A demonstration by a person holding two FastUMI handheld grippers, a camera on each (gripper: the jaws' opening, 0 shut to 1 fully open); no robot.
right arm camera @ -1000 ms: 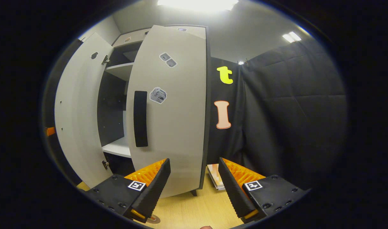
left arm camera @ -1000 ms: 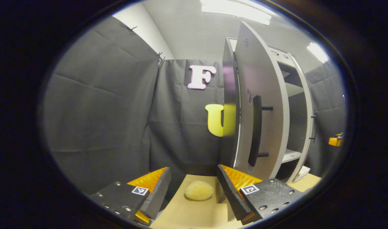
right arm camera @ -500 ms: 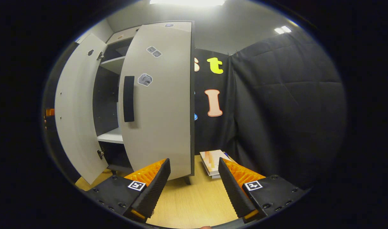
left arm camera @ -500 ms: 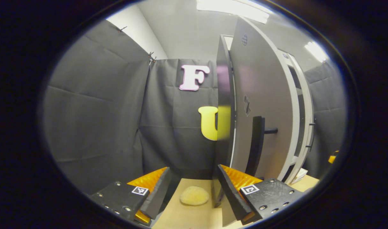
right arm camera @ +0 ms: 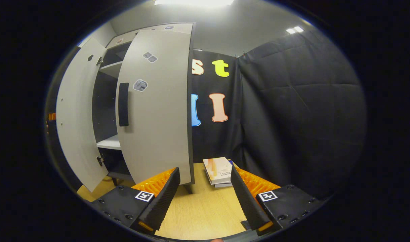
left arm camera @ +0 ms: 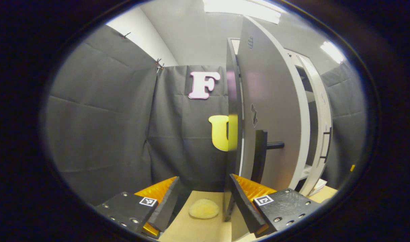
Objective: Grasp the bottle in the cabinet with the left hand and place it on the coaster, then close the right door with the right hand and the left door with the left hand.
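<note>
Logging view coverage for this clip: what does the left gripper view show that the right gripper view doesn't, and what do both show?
Left gripper view: a pale yellow sponge-like lump on the table between the left gripper's open fingers, and the left door seen from its outer face, with its dark handle.

Right gripper view: a stack of books on the table beside the cabinet, the right door's outer face with its handle, and the right gripper, open and empty.

Both: the cabinet with both doors ajar, its shelves, and the wooden table.
</note>
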